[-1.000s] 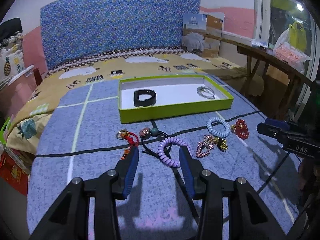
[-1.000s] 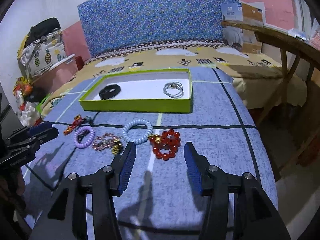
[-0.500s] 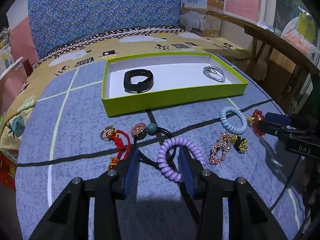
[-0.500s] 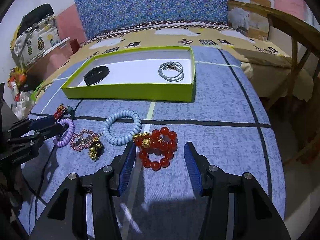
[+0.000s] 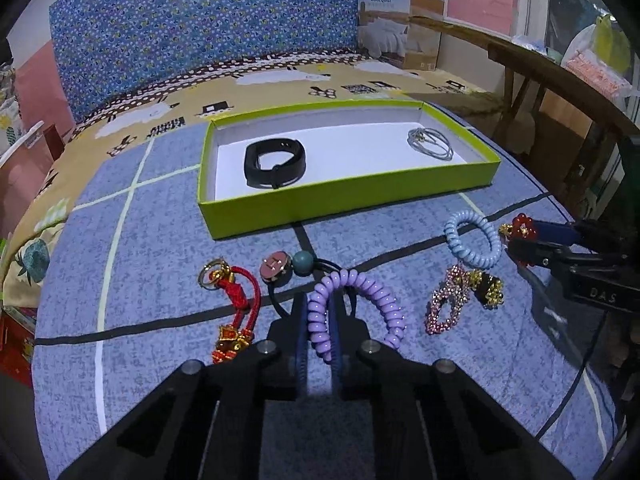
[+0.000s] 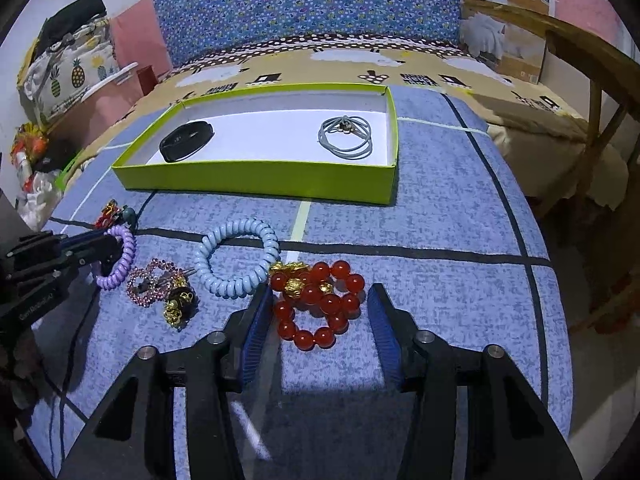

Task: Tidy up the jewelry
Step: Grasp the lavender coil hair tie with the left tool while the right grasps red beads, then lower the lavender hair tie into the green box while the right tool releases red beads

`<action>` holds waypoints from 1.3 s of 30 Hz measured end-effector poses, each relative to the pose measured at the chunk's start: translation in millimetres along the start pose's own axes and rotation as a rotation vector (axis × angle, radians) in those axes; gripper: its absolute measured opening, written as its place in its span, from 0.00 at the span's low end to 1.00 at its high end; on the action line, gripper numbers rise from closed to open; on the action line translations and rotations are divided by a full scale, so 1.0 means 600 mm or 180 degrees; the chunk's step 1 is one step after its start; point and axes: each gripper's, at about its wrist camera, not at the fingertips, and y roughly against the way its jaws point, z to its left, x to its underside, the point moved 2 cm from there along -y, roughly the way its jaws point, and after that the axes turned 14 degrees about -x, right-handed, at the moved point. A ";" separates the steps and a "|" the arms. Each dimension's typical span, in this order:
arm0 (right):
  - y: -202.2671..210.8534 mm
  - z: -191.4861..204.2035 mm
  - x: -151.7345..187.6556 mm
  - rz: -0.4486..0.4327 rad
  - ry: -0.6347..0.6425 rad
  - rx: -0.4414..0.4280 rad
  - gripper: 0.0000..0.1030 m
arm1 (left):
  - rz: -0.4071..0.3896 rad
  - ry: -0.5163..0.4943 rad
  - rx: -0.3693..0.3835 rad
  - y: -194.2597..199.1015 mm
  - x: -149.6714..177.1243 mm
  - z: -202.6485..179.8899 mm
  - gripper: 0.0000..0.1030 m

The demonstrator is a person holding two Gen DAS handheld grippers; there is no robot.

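My left gripper point(image 5: 319, 320) is shut on the near side of a purple coil hair tie point(image 5: 384, 300), which lies on the blue bed cover. My right gripper point(image 6: 318, 312) is open, its fingers on either side of a red bead bracelet point(image 6: 320, 304) with gold charms. A green tray point(image 5: 348, 204) behind holds a black band point(image 5: 276, 162) and a grey wire ring point(image 5: 431, 144). A light blue coil tie point(image 6: 236, 256), a pink beaded piece point(image 5: 448, 308), a red cord charm point(image 5: 236, 304) and a black cord with round beads point(image 5: 280, 270) lie loose.
The blue checked cover point(image 6: 460, 216) ends at the bed edge on the right. A wooden frame point(image 6: 592, 64) stands past it. A cardboard box point(image 5: 400, 24) and a blue patterned headboard point(image 5: 200, 32) are at the back. Bags point(image 6: 68, 68) sit at the left.
My left gripper has closed on the purple coil tie. My right gripper has moved forward and lower, so its open fingers now straddle the red bead bracelet.
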 end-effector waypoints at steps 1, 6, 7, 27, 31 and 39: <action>0.001 -0.001 0.000 -0.0007 -0.0006 0.0023 0.37 | -0.0015 0.0018 0.0009 0.002 0.000 0.002 0.11; 0.011 -0.009 0.003 -0.0070 -0.0078 0.0010 0.25 | -0.0068 0.0108 0.0044 0.013 0.003 0.013 0.10; 0.013 -0.009 0.003 -0.0089 -0.0082 0.0011 0.25 | -0.0078 0.0122 0.0048 0.015 0.003 0.015 0.10; 0.077 0.012 0.019 -0.0354 -0.0087 -0.0085 0.19 | -0.0307 0.0355 0.0145 0.086 0.017 0.050 0.10; 0.088 0.021 0.018 -0.0396 -0.0043 -0.0116 0.19 | -0.0336 0.0350 0.0143 0.095 0.013 0.050 0.10; 0.103 0.035 -0.003 -0.0489 0.0040 -0.0129 0.19 | -0.0444 0.0307 0.0129 0.105 -0.013 0.044 0.10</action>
